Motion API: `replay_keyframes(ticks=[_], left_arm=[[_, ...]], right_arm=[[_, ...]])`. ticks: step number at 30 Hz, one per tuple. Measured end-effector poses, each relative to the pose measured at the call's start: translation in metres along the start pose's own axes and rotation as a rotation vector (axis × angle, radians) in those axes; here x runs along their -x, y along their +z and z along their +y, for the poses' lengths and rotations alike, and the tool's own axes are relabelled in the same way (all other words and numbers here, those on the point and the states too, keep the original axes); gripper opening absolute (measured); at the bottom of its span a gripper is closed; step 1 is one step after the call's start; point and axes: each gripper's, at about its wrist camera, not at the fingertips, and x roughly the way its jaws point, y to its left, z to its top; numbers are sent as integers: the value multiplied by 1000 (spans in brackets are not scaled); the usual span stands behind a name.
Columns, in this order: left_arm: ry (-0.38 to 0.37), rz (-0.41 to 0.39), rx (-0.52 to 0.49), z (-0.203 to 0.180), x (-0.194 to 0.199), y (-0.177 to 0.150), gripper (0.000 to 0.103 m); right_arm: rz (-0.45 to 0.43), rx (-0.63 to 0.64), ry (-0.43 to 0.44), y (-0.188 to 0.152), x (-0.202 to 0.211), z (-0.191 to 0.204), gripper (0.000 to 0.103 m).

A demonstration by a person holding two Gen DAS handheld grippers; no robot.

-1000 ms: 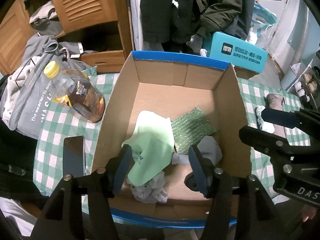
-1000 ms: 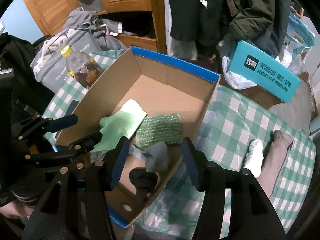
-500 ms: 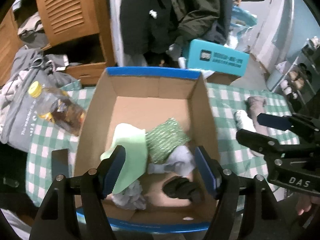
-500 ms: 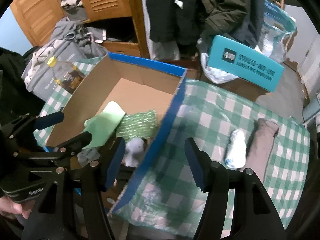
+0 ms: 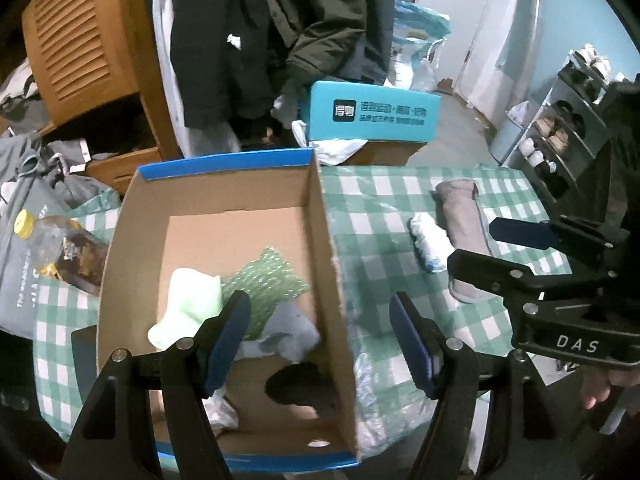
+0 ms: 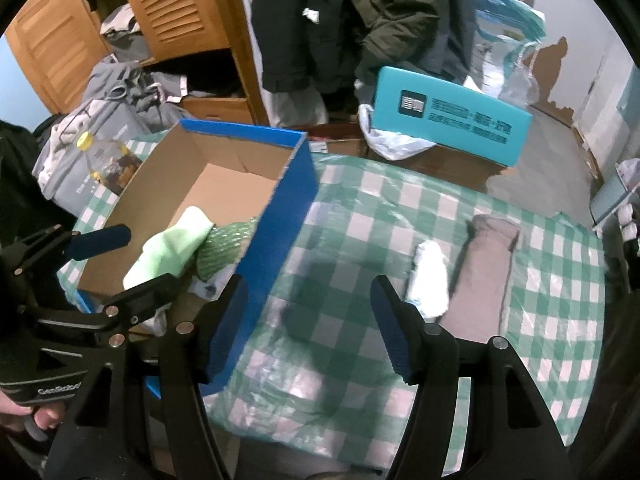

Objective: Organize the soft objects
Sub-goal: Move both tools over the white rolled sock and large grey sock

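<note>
My left gripper (image 5: 320,340) and right gripper (image 6: 308,328) both gape empty. White sock (image 6: 430,276), grey roll (image 6: 486,264) on tablecloth (image 6: 360,240) beside cardboard box (image 5: 332,280). "DAS" readable; teal box (image 6: 452,118) print blurred.

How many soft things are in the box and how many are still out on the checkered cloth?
In the cardboard box: 5 (light green cloth, green knit piece, grey sock, black sock, pale bundle)
On the cloth: 2 (white roll, taupe roll)
Total: 7
</note>
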Motion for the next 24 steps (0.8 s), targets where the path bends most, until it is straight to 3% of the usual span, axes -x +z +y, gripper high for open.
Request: replay_keyframes(ticks=[10, 18, 24], left_arm=[[82, 10, -89, -52, -11, 10, 73], [16, 57, -157, -96, -32, 20, 74], [26, 92, -191, -115, -49, 35, 78]], right_arm=[[-5, -44, -55, -18, 15, -48, 63], [27, -28, -131, -25, 18, -90, 63], [72, -57, -142, -25, 13, -125, 63]])
